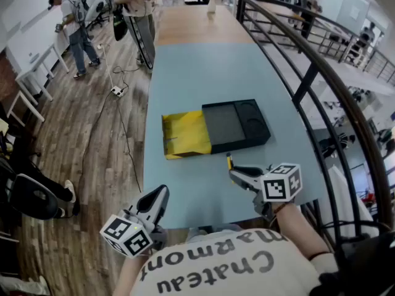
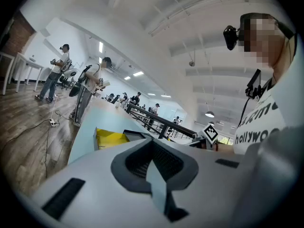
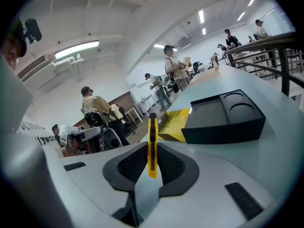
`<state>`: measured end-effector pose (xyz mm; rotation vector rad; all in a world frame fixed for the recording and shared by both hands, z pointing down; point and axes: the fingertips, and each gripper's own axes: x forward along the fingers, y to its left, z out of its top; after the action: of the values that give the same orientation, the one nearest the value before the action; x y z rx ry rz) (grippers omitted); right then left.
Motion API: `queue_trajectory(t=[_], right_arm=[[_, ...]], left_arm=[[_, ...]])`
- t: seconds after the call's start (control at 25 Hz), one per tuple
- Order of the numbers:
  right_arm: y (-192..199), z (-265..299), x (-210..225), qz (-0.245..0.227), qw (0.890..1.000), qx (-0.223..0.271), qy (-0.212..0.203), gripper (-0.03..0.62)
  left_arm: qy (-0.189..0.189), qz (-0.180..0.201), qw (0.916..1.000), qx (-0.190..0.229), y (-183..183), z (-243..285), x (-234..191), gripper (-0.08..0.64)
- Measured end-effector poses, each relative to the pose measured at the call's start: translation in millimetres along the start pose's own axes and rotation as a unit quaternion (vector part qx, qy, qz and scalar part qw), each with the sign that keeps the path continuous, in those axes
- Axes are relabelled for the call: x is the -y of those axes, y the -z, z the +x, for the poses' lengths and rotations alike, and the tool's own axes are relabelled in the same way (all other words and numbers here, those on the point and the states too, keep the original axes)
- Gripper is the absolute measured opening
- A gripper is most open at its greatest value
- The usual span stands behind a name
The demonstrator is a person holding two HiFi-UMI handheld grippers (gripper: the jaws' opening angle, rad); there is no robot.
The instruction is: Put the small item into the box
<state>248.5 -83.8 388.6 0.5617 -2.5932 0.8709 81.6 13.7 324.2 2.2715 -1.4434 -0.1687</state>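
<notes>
A black box tray (image 1: 237,125) lies mid-table, slid partly out of its yellow sleeve (image 1: 185,134). My right gripper (image 1: 237,172) hovers over the table just in front of the tray, shut on a thin yellow item (image 1: 229,161) with a black strip. In the right gripper view the yellow item (image 3: 152,141) stands upright between the pads, with the tray (image 3: 223,118) and sleeve (image 3: 175,125) beyond it. My left gripper (image 1: 159,197) hangs at the table's near edge, left of the right one, shut and empty. In the left gripper view the left gripper (image 2: 154,167) points towards the sleeve (image 2: 111,137).
The light blue table (image 1: 203,73) runs far ahead. A black metal railing (image 1: 308,79) lines its right side. On the wooden floor at left lie a cable with a power strip (image 1: 117,90) and a chair (image 1: 31,196). People (image 1: 74,29) stand at the far left.
</notes>
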Motion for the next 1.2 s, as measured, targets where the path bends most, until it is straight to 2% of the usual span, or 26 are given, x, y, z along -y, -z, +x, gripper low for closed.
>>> queue_trajectory(t=[0.6,0.84,1.08,1.2], right_arm=[[-10,22,-3,-0.006,1.000,-0.004,0.002,0.080],[-12,25,5,-0.015,1.000,-0.020,0.015,0.080],[-29,44,9,-0.056,0.997,-0.052,0.007,0.080],[-35,56,18,-0.057,0.997,-0.061,-0.004,0.080]], left_arm=[[-0.005,0.009,0.9999,0.002,-8,-11,-10,0.002],[-0.018,-0.014,0.9997,0.005,6,-11,-19,0.002],[-0.039,-0.034,0.9986,0.007,4,-2,-26,0.002],[-0.051,-0.045,0.9977,0.004,6,5,-29,0.002]])
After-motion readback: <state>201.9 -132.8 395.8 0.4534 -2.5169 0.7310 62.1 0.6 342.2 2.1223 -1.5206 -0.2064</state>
